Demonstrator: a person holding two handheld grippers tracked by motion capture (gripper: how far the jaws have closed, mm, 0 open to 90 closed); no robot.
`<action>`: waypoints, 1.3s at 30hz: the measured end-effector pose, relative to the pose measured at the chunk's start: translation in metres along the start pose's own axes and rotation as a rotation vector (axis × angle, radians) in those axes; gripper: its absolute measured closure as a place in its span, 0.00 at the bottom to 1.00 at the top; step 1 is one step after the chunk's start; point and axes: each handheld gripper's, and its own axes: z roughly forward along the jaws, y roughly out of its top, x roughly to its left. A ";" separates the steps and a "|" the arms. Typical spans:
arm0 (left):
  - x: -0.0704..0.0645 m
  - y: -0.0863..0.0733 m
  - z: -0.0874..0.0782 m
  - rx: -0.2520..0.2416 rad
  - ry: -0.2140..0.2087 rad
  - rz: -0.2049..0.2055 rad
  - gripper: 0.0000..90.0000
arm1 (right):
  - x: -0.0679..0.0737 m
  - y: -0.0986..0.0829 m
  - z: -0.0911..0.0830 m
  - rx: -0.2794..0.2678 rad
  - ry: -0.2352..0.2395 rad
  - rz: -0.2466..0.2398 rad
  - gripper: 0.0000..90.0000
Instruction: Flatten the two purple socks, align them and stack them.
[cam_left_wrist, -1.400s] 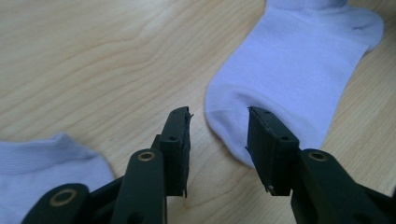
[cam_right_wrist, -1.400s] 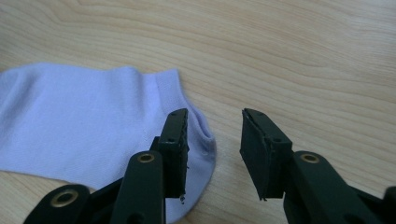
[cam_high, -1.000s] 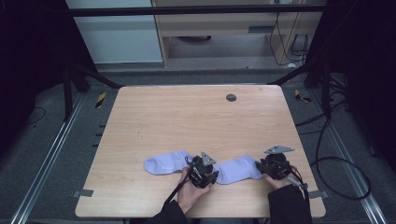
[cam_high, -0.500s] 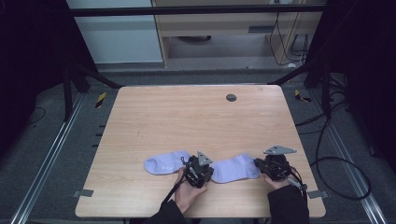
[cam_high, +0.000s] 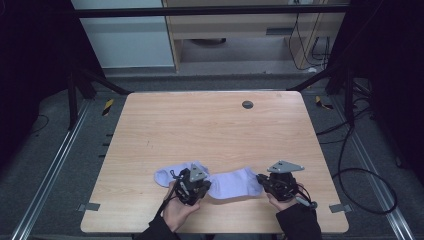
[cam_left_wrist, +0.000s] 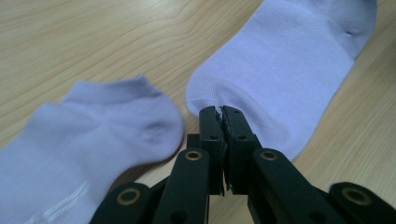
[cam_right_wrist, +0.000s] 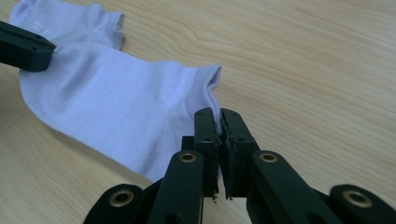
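step: stretch sock (cam_high: 234, 182) flat | left tool (cam_left_wrist: 220, 111) pinching toe edge | right tool (cam_right_wrist: 218, 114) pinching cuff | tip: pull apart evenly, low over table (cam_high: 210, 130), clear of second sock (cam_left_wrist: 93, 135) beside left tool

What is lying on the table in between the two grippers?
A pale purple sock stretches between the left gripper and the right gripper, each shut on one end, seen in the high view.

On the wooden table (cam_high: 210, 130), two pale lilac socks lie near the 6 o'clock edge. The left gripper (cam_high: 196, 184) sits between them, at the right sock's (cam_high: 235, 182) toe end; the left sock (cam_high: 172, 175) lies at its 10 o'clock. The right gripper (cam_high: 263, 182) meets the right sock's other end.
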 end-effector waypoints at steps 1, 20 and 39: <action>0.003 -0.003 -0.002 0.002 0.002 -0.005 0.97 | 0.004 0.000 0.002 0.004 0.005 -0.001 0.96; 0.026 -0.043 -0.016 0.060 0.026 -0.021 0.96 | 0.047 -0.004 0.032 0.057 0.075 -0.042 0.96; 0.033 -0.045 -0.027 0.004 0.069 -0.039 0.65 | 0.041 -0.006 0.032 0.036 0.055 -0.033 0.83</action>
